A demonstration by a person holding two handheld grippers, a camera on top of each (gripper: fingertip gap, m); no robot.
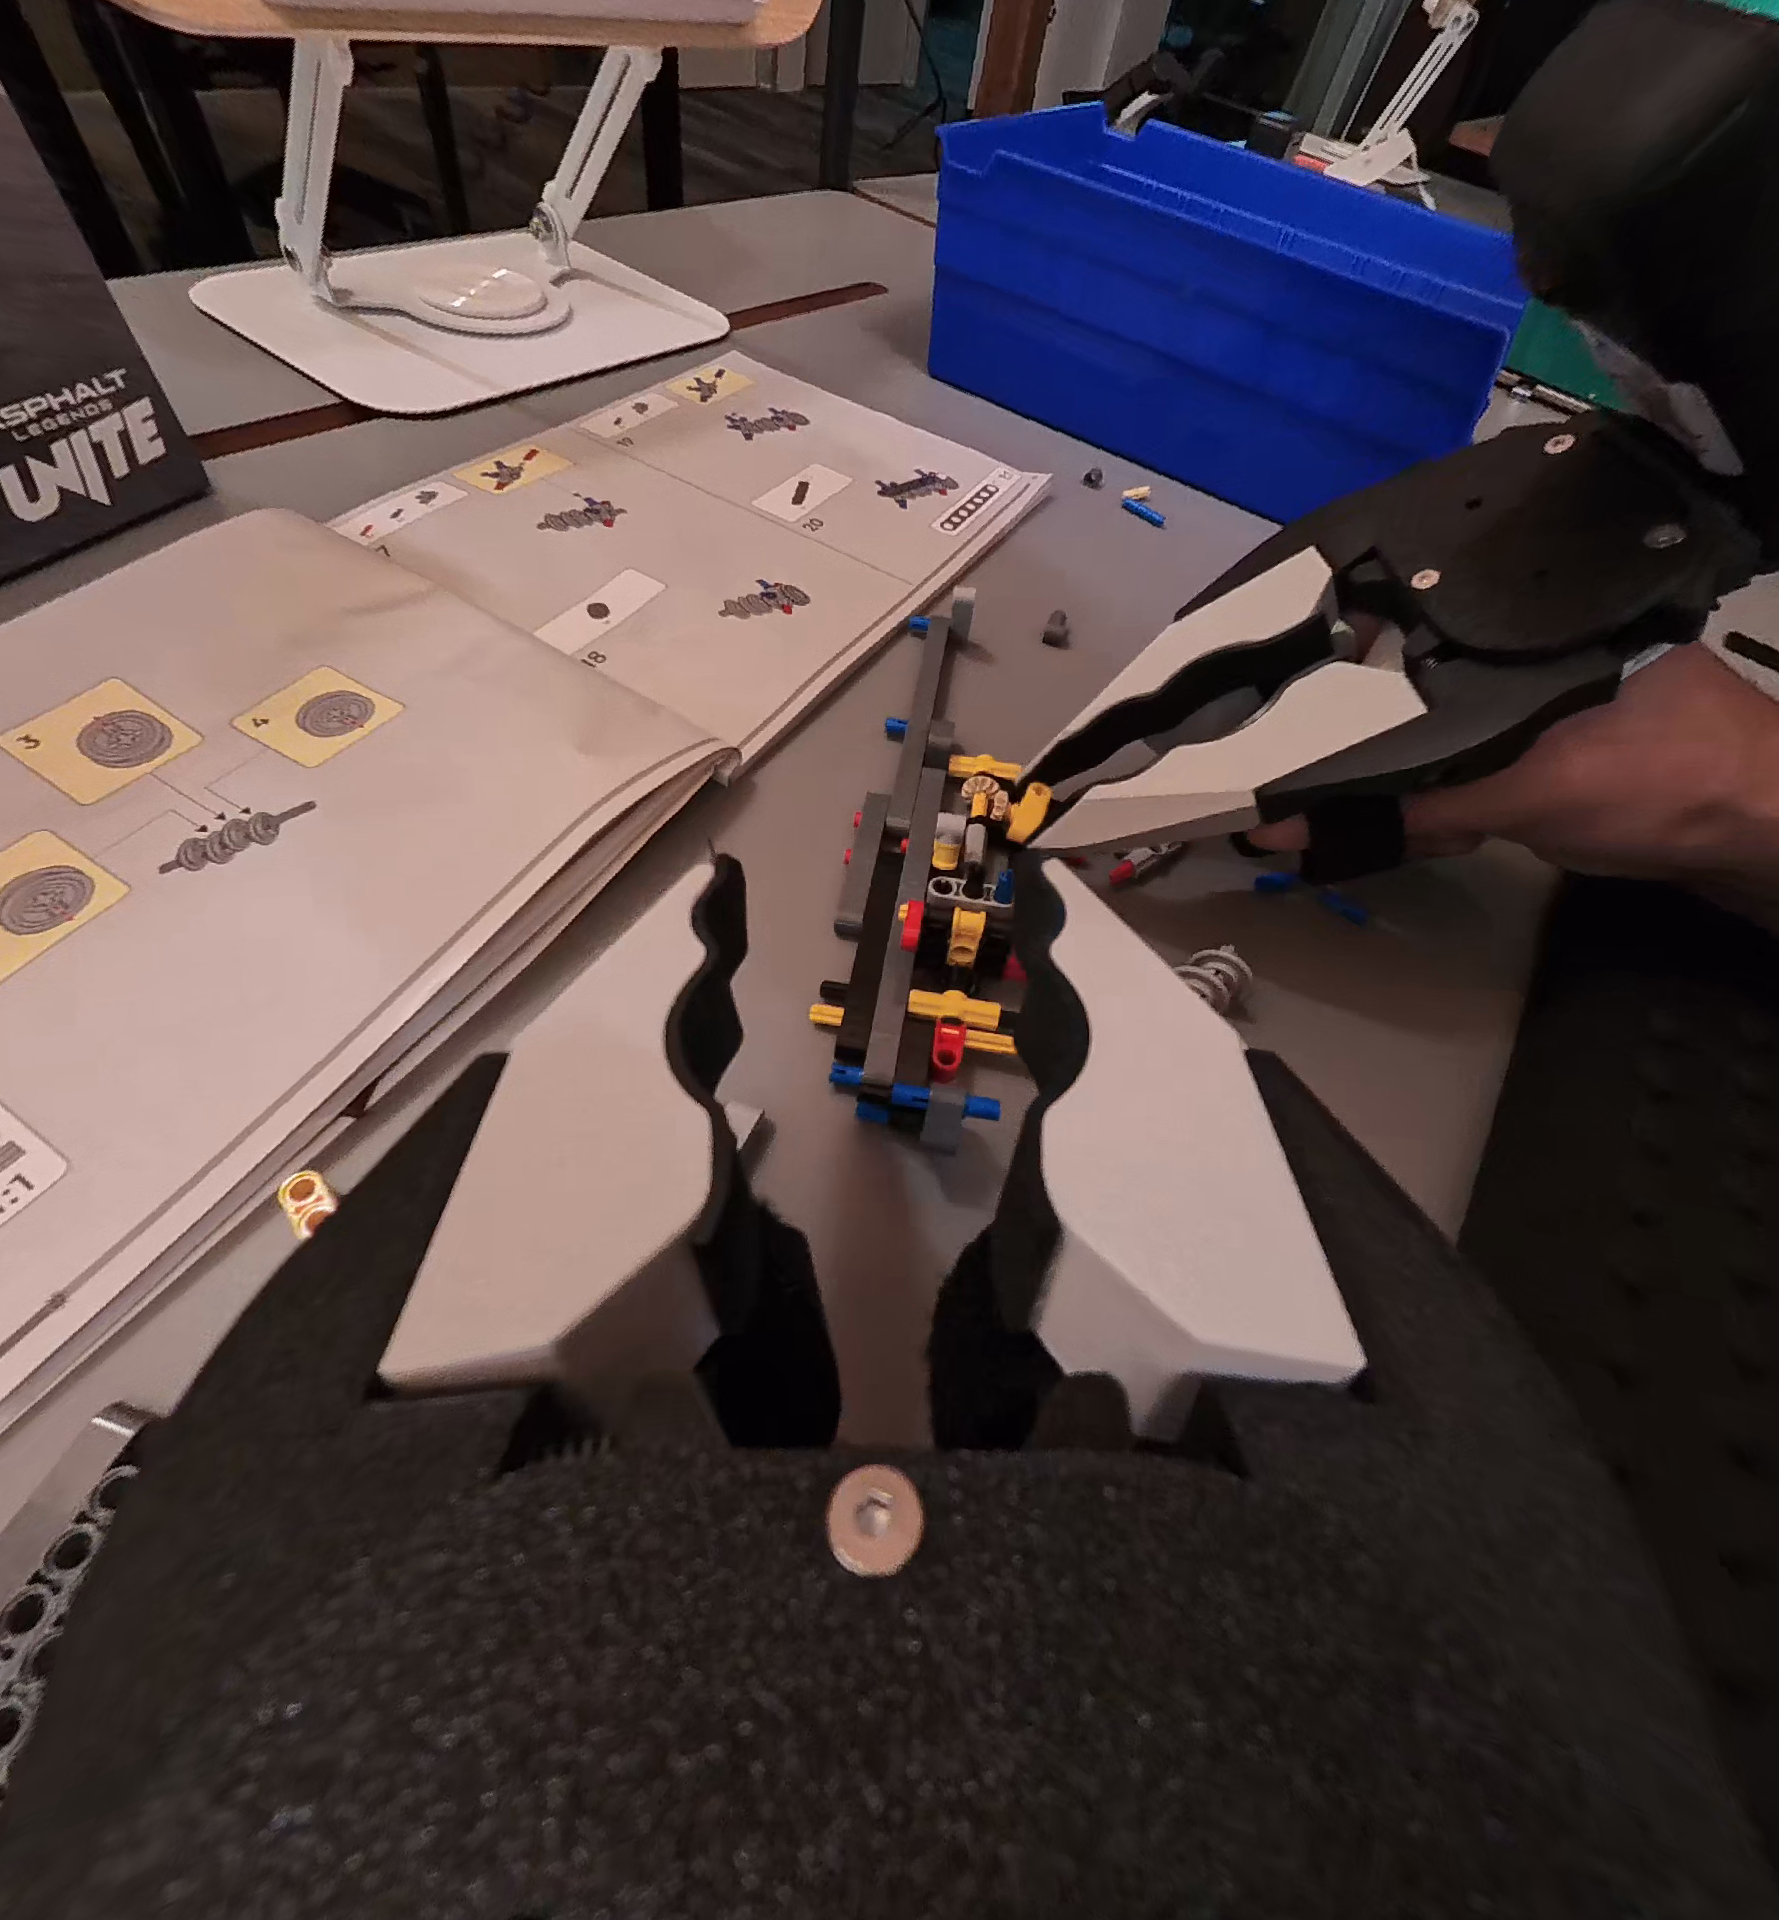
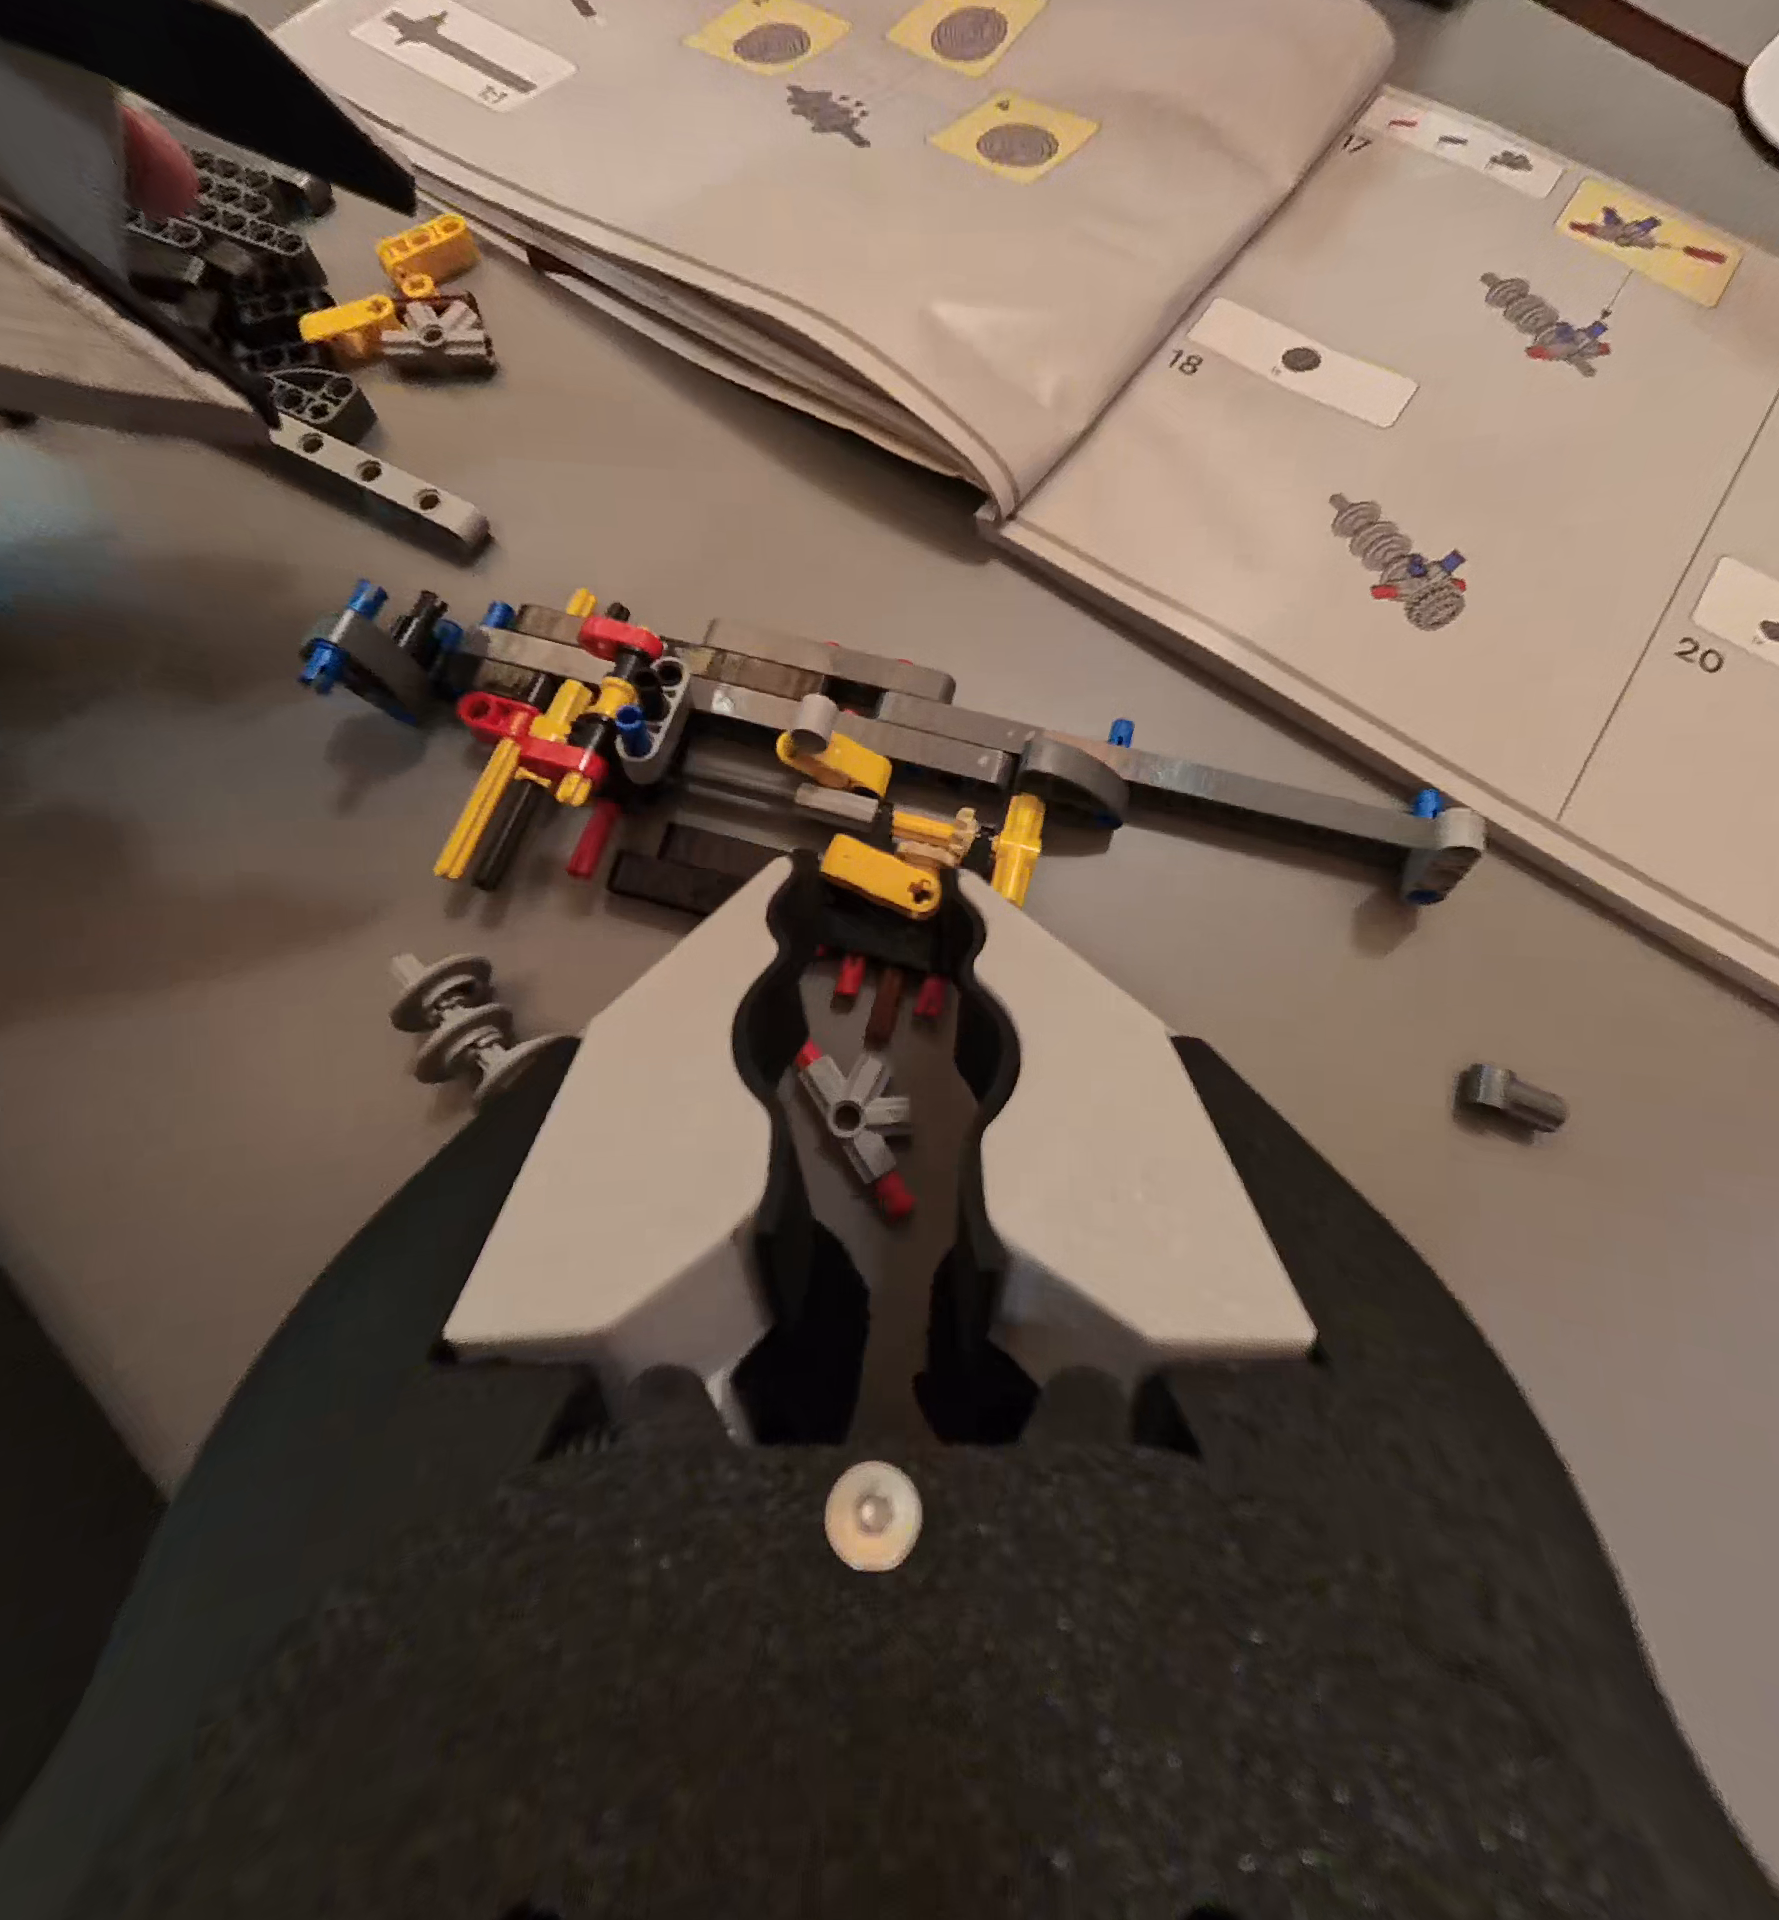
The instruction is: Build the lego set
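Pinching the yellow connector (image 2: 880, 876) in the right gripper (image 2: 877, 894), left gripper (image 1: 885, 914) standing wide around the chassis (image 1: 916, 935) mid-worktop, we are risking unbraced beams popping apart

Glossy plastic lego assembly (image 2: 760, 727), matt paper instruction booklet (image 1: 365, 831), smooth grey table (image 2: 1280, 1195)

Probably an office or lab: grey table (image 1: 1176, 623), blue bin (image 1: 1207, 312), laptop stand (image 1: 449, 301).
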